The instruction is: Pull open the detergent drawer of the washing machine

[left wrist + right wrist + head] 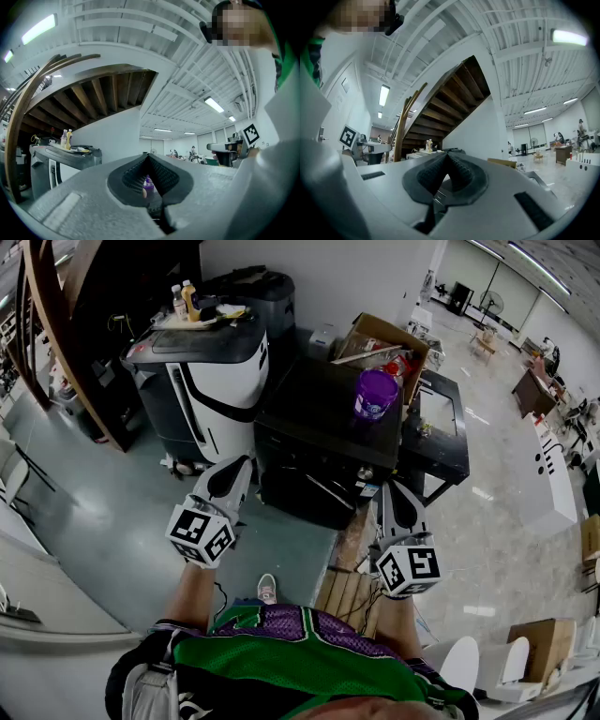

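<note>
The black washing machine (319, 413) stands on the floor in front of the person, and a purple cup (375, 393) sits near the right edge of its top. The detergent drawer is probably in the upper band of the dark front, but its outline is too dim to make out; nothing juts from that face. The left gripper (239, 465) hangs just off the machine's front-left corner with its fingers (136, 174) pressed together on nothing. The right gripper (392, 488) hangs off the front-right corner, its fingers (461, 171) likewise together and empty. Left of the machine stands a white-and-black appliance (220, 381) bearing bottles (185, 301).
</note>
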Available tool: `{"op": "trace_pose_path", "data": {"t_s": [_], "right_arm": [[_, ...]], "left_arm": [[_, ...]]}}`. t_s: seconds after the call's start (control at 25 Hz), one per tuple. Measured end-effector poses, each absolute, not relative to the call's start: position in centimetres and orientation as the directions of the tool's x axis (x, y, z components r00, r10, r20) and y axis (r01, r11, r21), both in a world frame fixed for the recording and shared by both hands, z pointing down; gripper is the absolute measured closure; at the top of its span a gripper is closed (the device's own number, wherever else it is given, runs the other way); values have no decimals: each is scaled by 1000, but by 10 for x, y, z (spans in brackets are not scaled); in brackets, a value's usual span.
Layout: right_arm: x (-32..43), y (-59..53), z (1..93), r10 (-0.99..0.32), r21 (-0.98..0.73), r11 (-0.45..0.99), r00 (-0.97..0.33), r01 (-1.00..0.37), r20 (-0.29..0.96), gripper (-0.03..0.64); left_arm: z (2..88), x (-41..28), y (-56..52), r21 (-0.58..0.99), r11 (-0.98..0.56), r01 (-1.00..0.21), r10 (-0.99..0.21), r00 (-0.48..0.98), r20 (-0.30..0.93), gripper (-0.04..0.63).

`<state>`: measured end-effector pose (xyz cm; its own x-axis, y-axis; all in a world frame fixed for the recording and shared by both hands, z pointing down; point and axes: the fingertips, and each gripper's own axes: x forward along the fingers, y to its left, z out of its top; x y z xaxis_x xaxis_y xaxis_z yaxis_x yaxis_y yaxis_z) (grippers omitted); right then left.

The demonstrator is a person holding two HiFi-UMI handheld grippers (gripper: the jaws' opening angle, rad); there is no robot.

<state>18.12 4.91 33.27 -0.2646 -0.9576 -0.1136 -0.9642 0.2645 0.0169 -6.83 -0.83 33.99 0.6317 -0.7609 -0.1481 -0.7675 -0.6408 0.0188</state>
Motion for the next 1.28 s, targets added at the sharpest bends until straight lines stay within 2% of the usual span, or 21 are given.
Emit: {"op": "trace_pose_path", "data": {"t_s": [0.72,1.28], "right_arm": [[179,57,329,-946,-21,298,-293,-954,-137,617],[156,3,323,-941,-24,310,-303,-951,-148,617]], "left_arm": [[344,-58,-5,38,-657,-753,-750,647,-139,578],[352,-76,-59,66,-663,-745,-746,653,-131,578]]}}
